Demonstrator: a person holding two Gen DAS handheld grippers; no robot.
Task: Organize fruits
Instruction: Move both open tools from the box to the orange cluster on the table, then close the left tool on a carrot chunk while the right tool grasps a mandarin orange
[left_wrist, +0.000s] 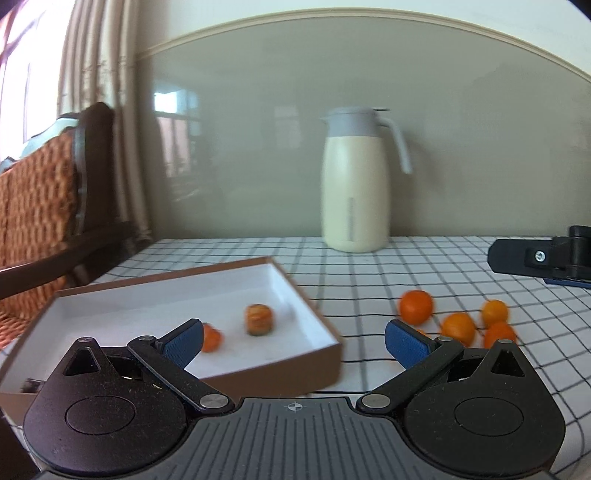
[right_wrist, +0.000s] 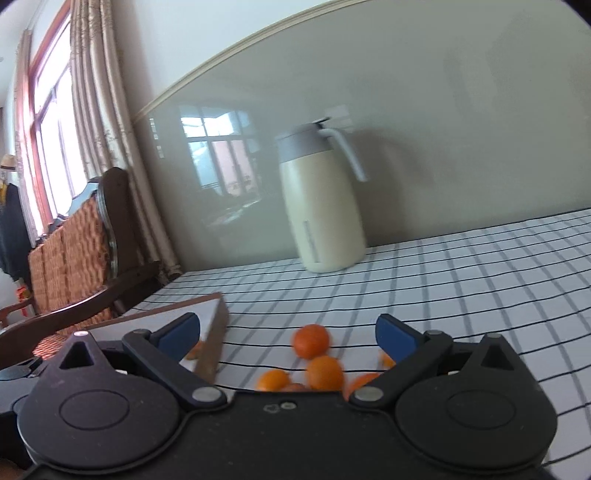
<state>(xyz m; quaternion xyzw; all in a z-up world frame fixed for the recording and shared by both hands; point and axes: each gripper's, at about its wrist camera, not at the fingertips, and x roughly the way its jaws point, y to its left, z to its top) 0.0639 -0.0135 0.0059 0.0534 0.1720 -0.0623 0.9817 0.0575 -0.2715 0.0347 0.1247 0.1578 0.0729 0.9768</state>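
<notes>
White cloth with a dark check covers the worktop (left_wrist: 424, 266), which runs back to a glossy grey wall panel. At 12 o'clock in the left wrist view a cream jug (left_wrist: 354, 192) with a grey lid stands upright against that panel. At 9 o'clock lies a shallow cardboard box (left_wrist: 314, 363), brown outside and white inside. It holds one orange fruit (left_wrist: 212, 338) and a blurred, squat, paler piece (left_wrist: 259, 319), perhaps a peeled fruit. At 3 o'clock, just beside the box on the cloth, sits a cluster of loose oranges (left_wrist: 415, 306), some touching. The left tongs (left_wrist: 295, 338) are spread wide and hold nothing, above the box's near right corner. The right tongs (right_wrist: 288, 334) likewise gape wide and empty, over the loose oranges.
</notes>
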